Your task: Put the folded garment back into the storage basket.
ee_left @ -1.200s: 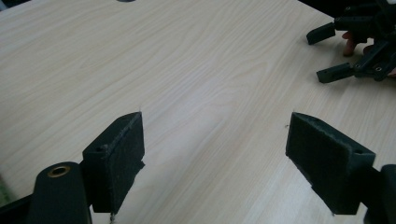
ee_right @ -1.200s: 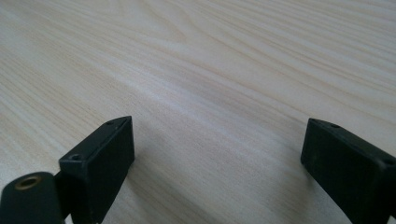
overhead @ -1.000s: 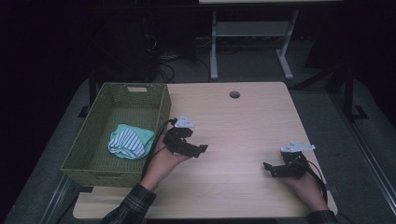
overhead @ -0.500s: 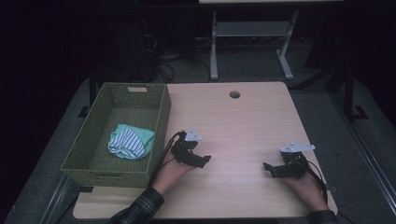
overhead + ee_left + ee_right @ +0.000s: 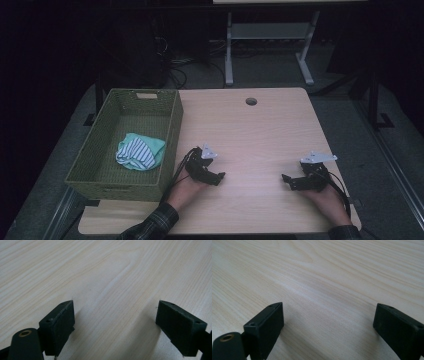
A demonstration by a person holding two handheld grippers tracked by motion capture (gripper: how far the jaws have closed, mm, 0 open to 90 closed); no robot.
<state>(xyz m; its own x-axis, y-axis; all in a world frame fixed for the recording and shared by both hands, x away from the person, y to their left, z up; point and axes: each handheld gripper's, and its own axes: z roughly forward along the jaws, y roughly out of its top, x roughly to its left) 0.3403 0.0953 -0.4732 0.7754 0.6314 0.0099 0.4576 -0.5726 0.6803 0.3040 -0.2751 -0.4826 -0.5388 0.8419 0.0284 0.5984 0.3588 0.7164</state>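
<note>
A green woven basket (image 5: 167, 145) stands on the left side of the light wood table (image 5: 250, 130). Inside it lies a bundled cloth (image 5: 139, 151), teal with white-and-dark stripes. My left gripper (image 5: 219, 176) rests low on the table just right of the basket, open, jaws wide apart over bare wood (image 5: 115, 315). My right gripper (image 5: 286, 179) lies near the table's front right, also open, with nothing between its jaws (image 5: 328, 322).
A round cable hole (image 5: 251, 101) sits near the table's far edge. Behind the table stand a grey metal frame (image 5: 270, 35) and loose cables on a dark floor. Bare wood stretches between the two grippers.
My left gripper has drawn back from the basket's rim toward the front of the table and to the right. The right gripper has stayed where it was.
</note>
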